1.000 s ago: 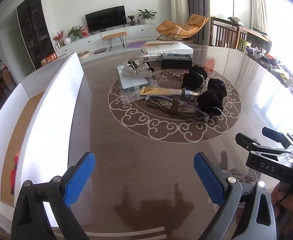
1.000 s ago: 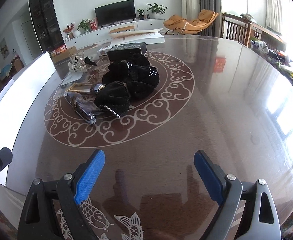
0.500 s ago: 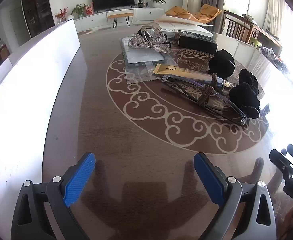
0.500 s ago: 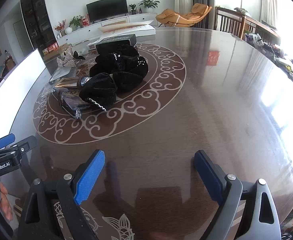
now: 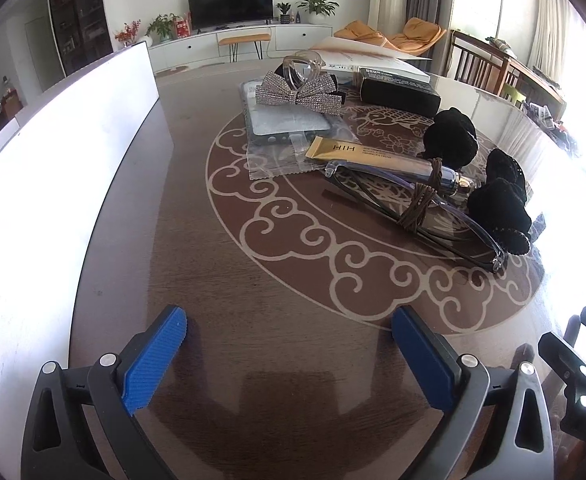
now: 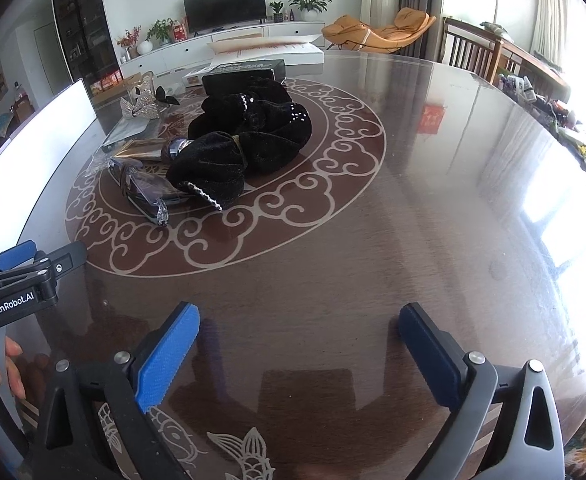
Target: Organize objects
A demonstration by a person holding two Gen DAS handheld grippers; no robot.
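Closing in over the last second, the left gripper [image 5: 289, 344] now hangs low above the dark glossy wooden table with a pale scroll medallion [image 5: 253, 280], and the clutter fills much more of its view than a second ago. Its blue-padded fingers [image 5: 155, 360] are spread wide and hold nothing. That reads as an approach: nothing is sorted yet, and a first pick looks close.

Straight ahead, well beyond the fingertips, the clear-framed folded glasses bound with brown cord [image 5: 417, 204] lie on the near side of the medallion. The gold cream tube with a silver cap [image 5: 377, 156] rests just behind them, touching. A silver rhinestone bow [image 5: 299, 94] sits on a grey pouch in clear wrap [image 5: 289, 124] farther back, and black velvet scrunchies [image 5: 497, 200] crowd the right of the pile. A white board wall [image 5: 53, 168] runs along the table's left edge.

The right gripper [image 6: 297, 344] is likewise spread and empty, nearer the front edge, the scrunchies [image 6: 249, 140] well ahead to its left.
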